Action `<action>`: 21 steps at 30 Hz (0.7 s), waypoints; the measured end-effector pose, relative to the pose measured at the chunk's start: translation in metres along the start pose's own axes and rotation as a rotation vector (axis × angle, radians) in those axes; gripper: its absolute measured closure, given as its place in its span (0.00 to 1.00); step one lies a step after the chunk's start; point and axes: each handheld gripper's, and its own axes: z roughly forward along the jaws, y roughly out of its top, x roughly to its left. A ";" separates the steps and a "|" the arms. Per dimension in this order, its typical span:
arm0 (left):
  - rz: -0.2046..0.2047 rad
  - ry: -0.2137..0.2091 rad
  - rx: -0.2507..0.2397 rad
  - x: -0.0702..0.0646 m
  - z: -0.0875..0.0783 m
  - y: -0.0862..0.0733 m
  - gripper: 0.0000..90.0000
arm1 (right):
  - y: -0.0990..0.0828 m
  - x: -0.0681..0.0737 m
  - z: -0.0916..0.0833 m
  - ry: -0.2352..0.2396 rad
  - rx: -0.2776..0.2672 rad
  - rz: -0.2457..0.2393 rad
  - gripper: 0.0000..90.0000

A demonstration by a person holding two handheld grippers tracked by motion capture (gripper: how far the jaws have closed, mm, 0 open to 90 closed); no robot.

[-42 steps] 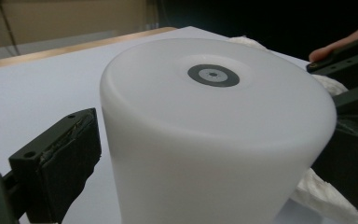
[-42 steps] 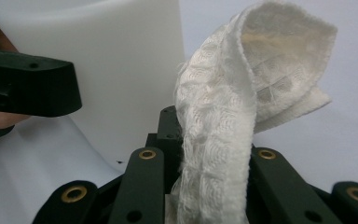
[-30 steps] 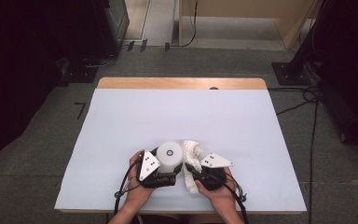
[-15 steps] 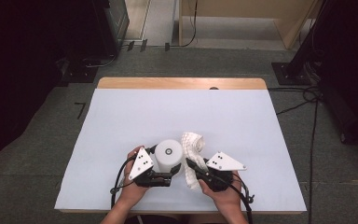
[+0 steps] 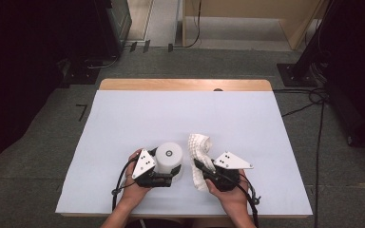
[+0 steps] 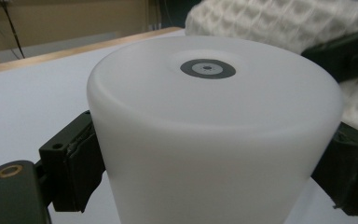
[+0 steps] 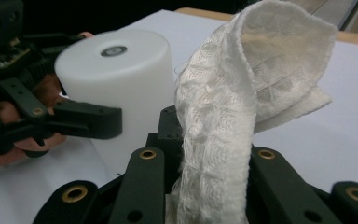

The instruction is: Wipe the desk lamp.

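Observation:
A white cylinder (image 5: pixel 168 153) with a small grey ring on its top stands on the white-covered table (image 5: pixel 123 123) near the front edge. My left gripper (image 5: pixel 170 165) is shut on its sides, and the pads (image 6: pixel 74 163) press on both flanks of the cylinder (image 6: pixel 214 116). Just to its right, my right gripper (image 5: pixel 200 170) is shut on a white waffle-weave cloth (image 5: pixel 199 145). In the right gripper view the cloth (image 7: pixel 242 93) rises from between the jaws of the right gripper (image 7: pixel 209 163) and folds over at its top, beside the cylinder (image 7: pixel 121 79) and the left gripper (image 7: pixel 51 116).
The table's wooden far edge (image 5: pixel 185 84) shows beyond the white cover. Dark equipment stands on the floor at the far left, cables (image 5: pixel 318 109) trail on the floor at the right, and a wooden cabinet (image 5: pixel 247 23) stands at the back.
My right gripper has lifted the cloth and drawn it slightly right, away from the cylinder, so the cloth now stands taller. The left gripper and the cylinder have barely shifted.

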 end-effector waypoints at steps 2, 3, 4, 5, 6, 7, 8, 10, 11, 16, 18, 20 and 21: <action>-0.030 0.014 -0.018 0.000 0.001 -0.001 0.10 | -0.004 -0.001 0.005 -0.004 0.020 -0.010 0.84; -0.034 0.017 -0.022 0.000 0.001 -0.002 0.10 | -0.007 -0.001 0.008 -0.005 0.040 -0.001 0.84; -0.032 0.016 -0.023 -0.001 0.001 -0.002 0.10 | -0.010 0.000 0.012 -0.004 0.058 0.002 0.84; -0.024 0.017 -0.022 -0.002 0.001 -0.002 0.10 | -0.014 0.001 0.017 -0.009 0.077 0.009 0.84; -0.017 0.016 -0.019 -0.002 0.001 -0.002 0.10 | -0.019 0.002 0.021 -0.008 0.090 0.013 0.84; -0.007 0.011 -0.015 -0.003 0.001 -0.001 0.10 | -0.021 0.004 0.024 -0.001 0.102 0.018 0.84; 0.003 0.007 -0.017 -0.004 0.000 0.000 0.10 | -0.025 0.007 0.028 0.018 0.118 0.019 0.84; 0.034 0.014 -0.017 -0.005 -0.003 0.006 0.10 | -0.026 0.014 0.032 0.030 0.119 0.010 0.84; 0.047 0.016 -0.017 -0.005 -0.006 0.009 0.10 | -0.026 0.016 0.032 0.044 0.111 0.011 0.84; 0.067 -0.002 -0.002 -0.002 -0.009 0.012 0.10 | -0.026 0.019 0.035 0.091 0.116 0.028 0.84; 0.091 -0.008 0.028 -0.004 -0.004 0.009 0.10 | -0.027 0.015 0.035 0.079 0.128 0.042 0.84; 0.118 -0.010 0.035 -0.009 -0.001 0.008 0.10 | -0.024 0.007 0.028 0.049 0.106 0.071 0.84; 0.121 -0.019 0.036 -0.010 0.001 0.009 0.10 | -0.020 0.003 0.023 0.035 0.086 0.082 0.84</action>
